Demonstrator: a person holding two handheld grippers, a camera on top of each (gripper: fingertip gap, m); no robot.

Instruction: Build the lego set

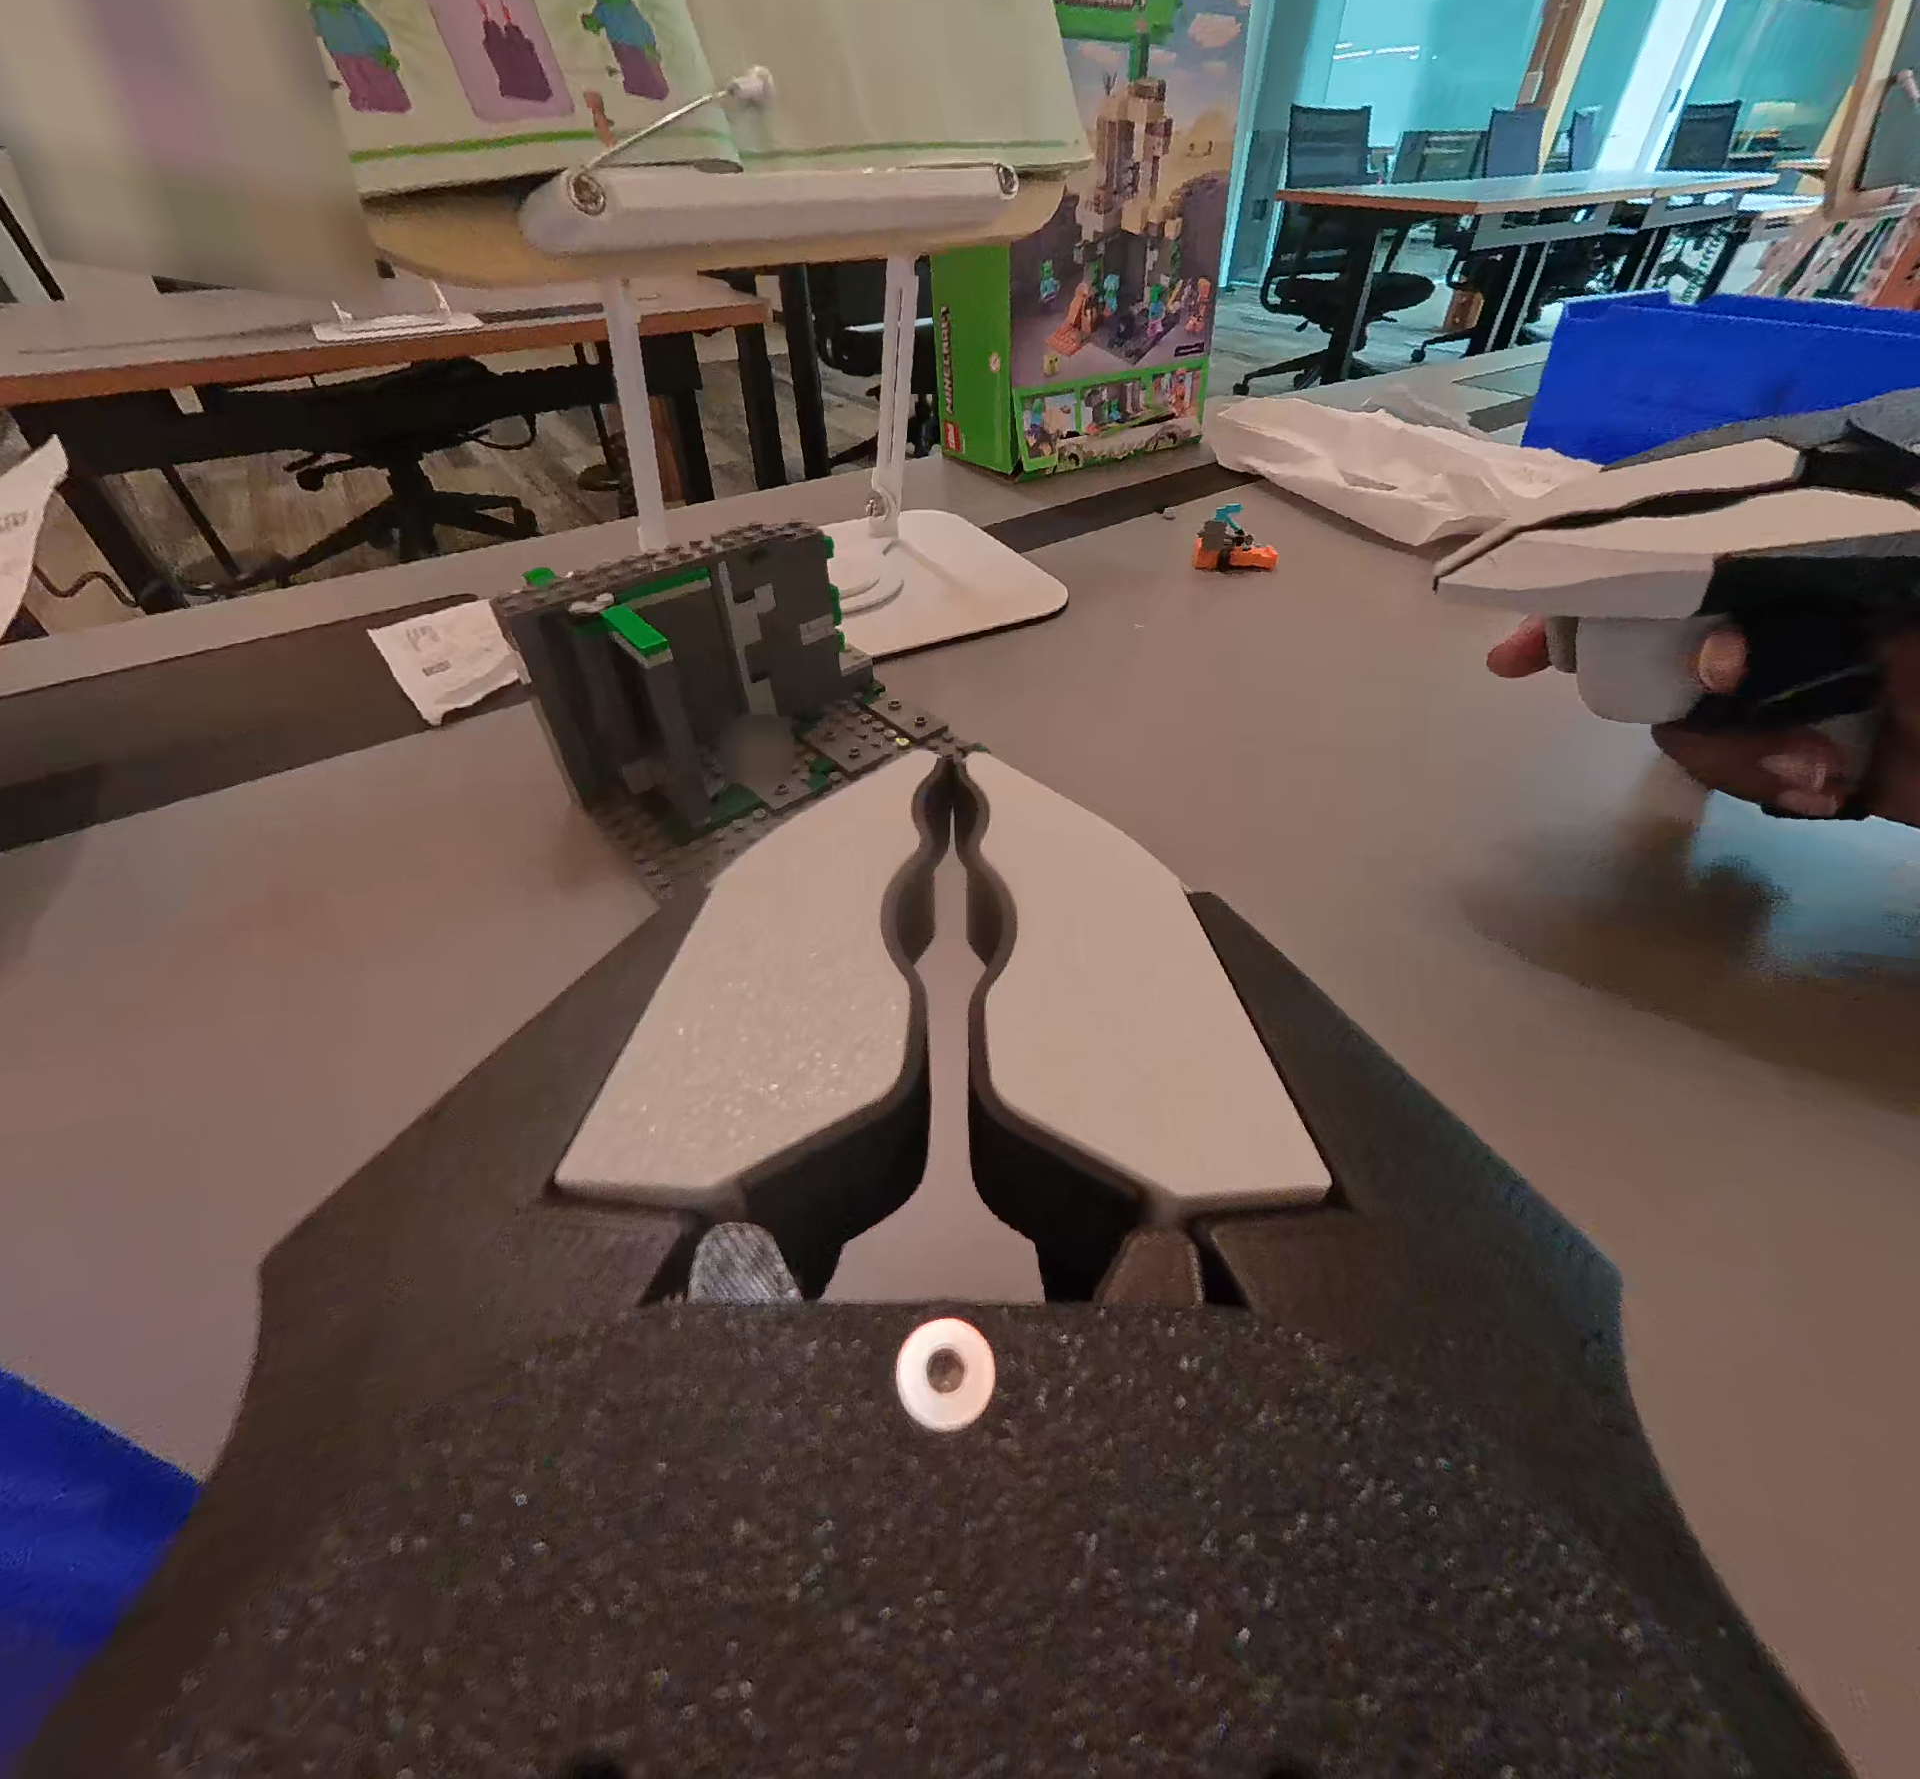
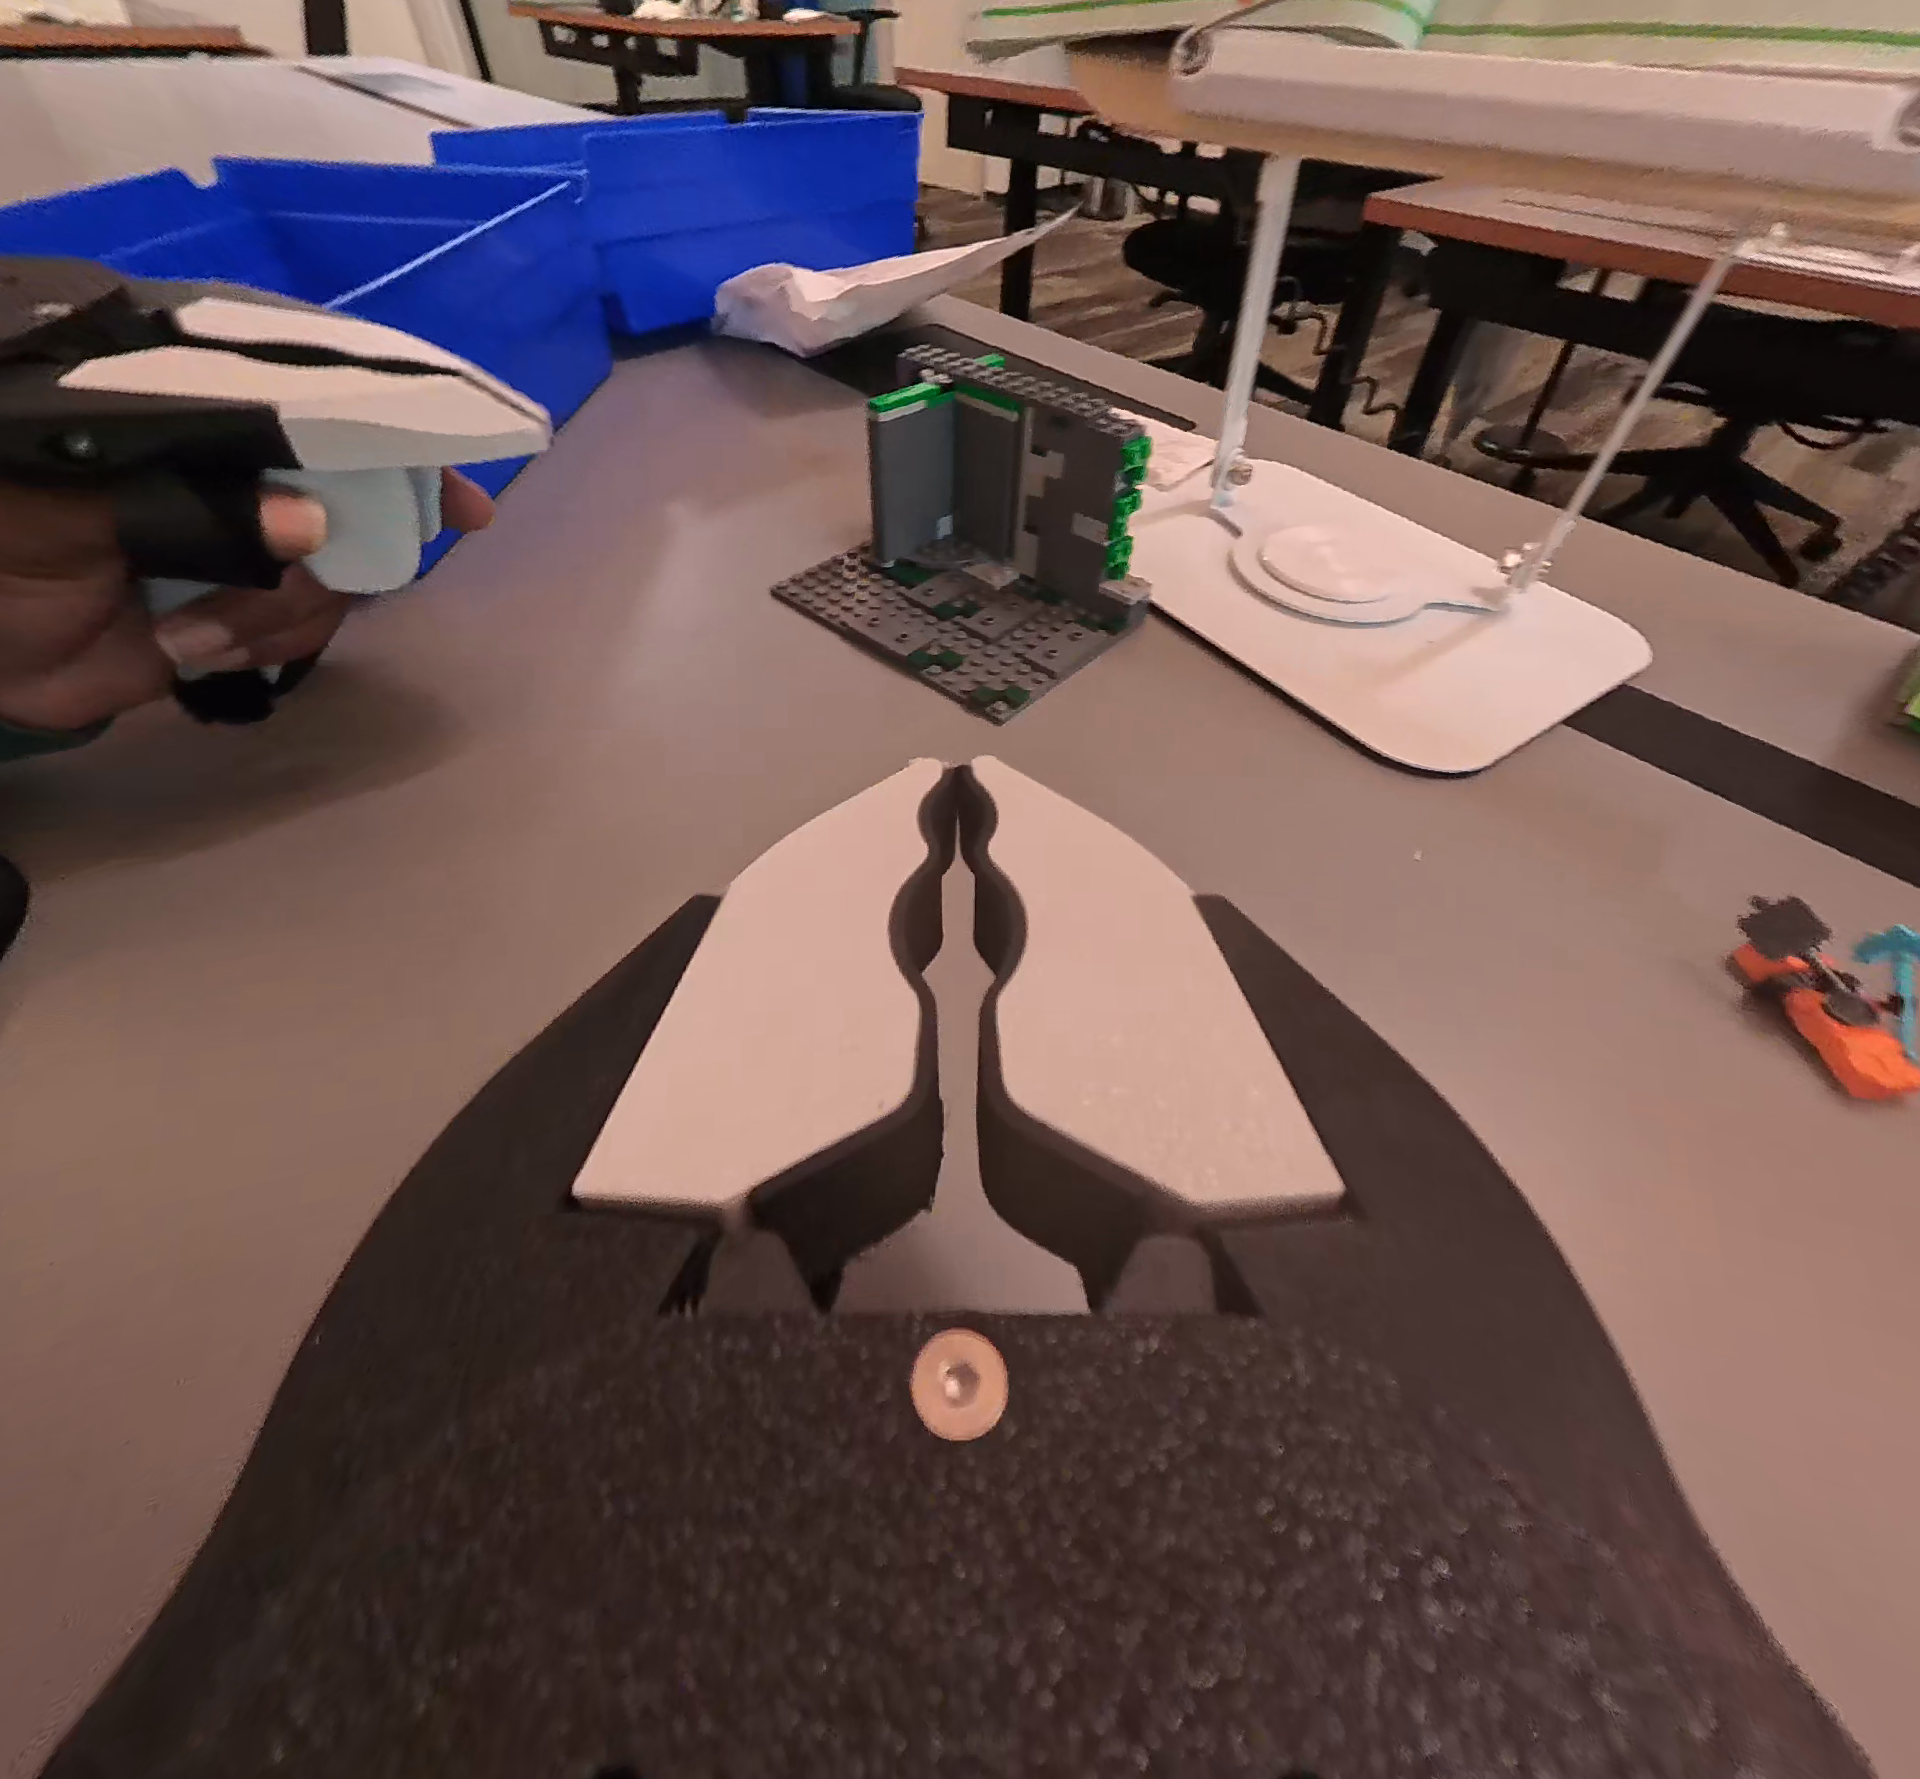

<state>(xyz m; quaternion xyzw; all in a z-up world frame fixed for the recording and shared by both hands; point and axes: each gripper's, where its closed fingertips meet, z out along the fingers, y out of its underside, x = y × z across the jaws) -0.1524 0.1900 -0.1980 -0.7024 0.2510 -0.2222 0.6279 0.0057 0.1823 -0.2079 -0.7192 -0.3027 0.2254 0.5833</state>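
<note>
A partly built grey lego model (image 1: 686, 680) with green bits stands on a dark studded baseplate on the grey table; it also shows in the right wrist view (image 2: 997, 524). My left gripper (image 1: 951, 771) is shut and empty, its tips just in front of the baseplate's near corner. My right gripper (image 2: 964, 773) is shut and empty, hovering above the table short of the model. Each gripper shows in the other's view, hand-held: the right one (image 1: 1449, 576) and the left one (image 2: 540, 428). A small orange and teal lego piece (image 1: 1231, 545) lies apart on the table (image 2: 1839, 1012).
A white book stand (image 1: 935, 576) holds the open instruction booklet (image 1: 665, 4) behind the model. The green set box (image 1: 1101, 275) stands at the back. Blue bins (image 2: 499, 233) and crumpled white bags (image 1: 1371, 472) sit along the table's sides. A paper slip (image 1: 447, 654) lies left of the model. Spacing between my two grippers at the tips: around 15 centimetres.
</note>
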